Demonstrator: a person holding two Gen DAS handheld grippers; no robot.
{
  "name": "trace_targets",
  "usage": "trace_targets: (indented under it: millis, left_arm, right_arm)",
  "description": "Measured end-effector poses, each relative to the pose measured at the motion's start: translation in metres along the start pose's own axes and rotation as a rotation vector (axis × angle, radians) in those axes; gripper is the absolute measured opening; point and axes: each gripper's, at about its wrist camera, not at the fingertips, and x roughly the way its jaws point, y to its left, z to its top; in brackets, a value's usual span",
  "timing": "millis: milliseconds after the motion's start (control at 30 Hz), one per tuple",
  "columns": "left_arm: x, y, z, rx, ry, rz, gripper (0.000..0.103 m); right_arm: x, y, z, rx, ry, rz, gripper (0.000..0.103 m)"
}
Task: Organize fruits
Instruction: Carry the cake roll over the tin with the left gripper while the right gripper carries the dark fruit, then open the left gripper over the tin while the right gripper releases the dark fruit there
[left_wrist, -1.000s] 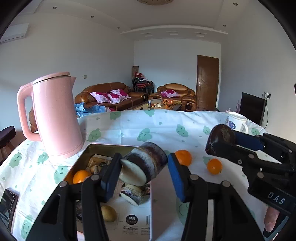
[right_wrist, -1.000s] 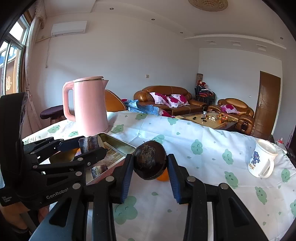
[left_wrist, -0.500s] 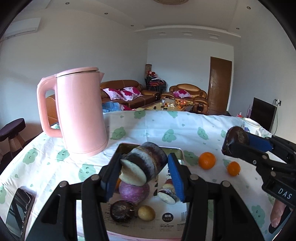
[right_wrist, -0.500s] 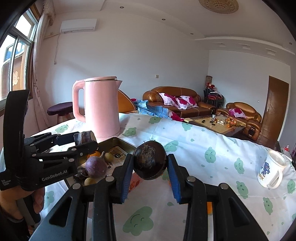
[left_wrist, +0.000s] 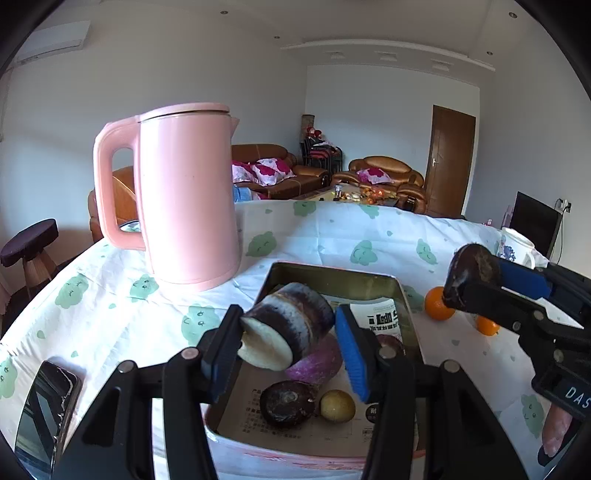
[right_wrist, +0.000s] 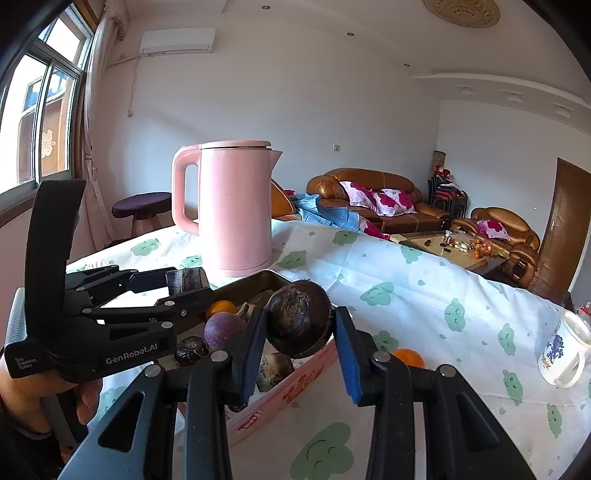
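Carrying two pieces over the box (left_wrist: 334, 275): left gripper (left_wrist: 286, 341) tight on a cut chunk (left_wrist: 286, 330), right gripper (right_wrist: 297, 334) tight on a dark round fruit (right_wrist: 299, 317); next, lower, then let go inside.

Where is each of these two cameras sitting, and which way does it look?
Left wrist view: rides on the left gripper, looking forward along its fingers, which clamp a cut dark-skinned chunk above the tin tray; the right gripper shows at the right edge.
Right wrist view: rides on the right gripper, which holds a dark round fruit over the tray's near edge; the left gripper and a hand show at left.
Both share the pink kettle, tray, flowered tablecloth, mug and sofas.
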Motion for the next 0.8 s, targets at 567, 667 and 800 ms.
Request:
trace_targets:
  millis: [567,667,800]
  left_arm:
    - [0.012,0.014,-0.009,-0.008,0.055,0.016,0.052]
    - [0.014,0.015,-0.009,-0.009,0.060,0.018,0.053]
    - [0.014,0.016,-0.010,-0.004,0.063,0.019,0.053]
  right_arm:
    - [0.023,0.027,-0.009,-0.034,0.057,0.052,0.039]
    - [0.026,0.030,-0.011,-0.041,0.066,0.059,0.039]
    - [0.029,0.034,-0.015,-0.046,0.080,0.069,0.039]
